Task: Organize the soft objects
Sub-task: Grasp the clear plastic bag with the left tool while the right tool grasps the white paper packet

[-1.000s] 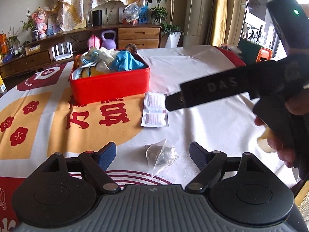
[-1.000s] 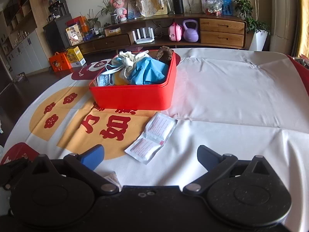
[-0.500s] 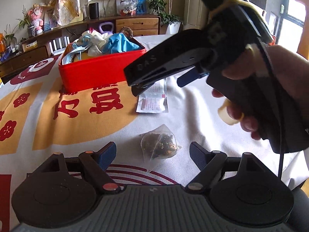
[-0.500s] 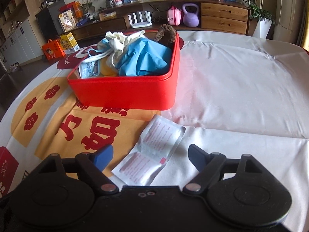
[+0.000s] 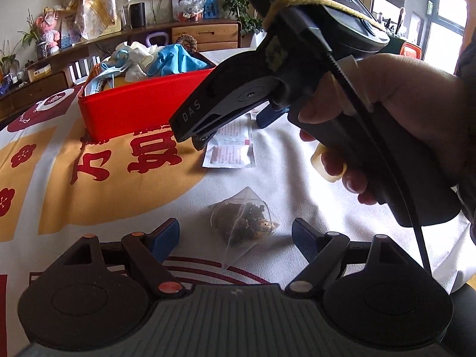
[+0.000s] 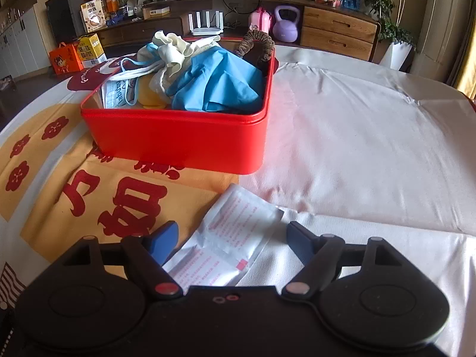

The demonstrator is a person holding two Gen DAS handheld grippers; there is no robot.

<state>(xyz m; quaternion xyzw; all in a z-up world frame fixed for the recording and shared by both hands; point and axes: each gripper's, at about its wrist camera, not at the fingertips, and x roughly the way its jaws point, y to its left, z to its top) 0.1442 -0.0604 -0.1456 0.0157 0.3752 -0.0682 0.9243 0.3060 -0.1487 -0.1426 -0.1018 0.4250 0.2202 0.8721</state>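
A clear pyramid tea bag lies on the tablecloth between the open fingers of my left gripper. A flat white packet with red print lies between the open fingers of my right gripper; it also shows in the left wrist view. The right gripper hovers over that packet in the left wrist view. A red tin behind the packet holds a blue cloth, white gloves, a face mask and a brown scrunchie.
The table carries a white cloth with orange and red print. A wooden sideboard with a purple kettlebell, a router and plants stands beyond the table's far edge. Boxes stand on the floor at the far left.
The right gripper has moved forward and down until the white packet lies between its fingers. The left gripper has closed in on the tea bag. Both stay open.
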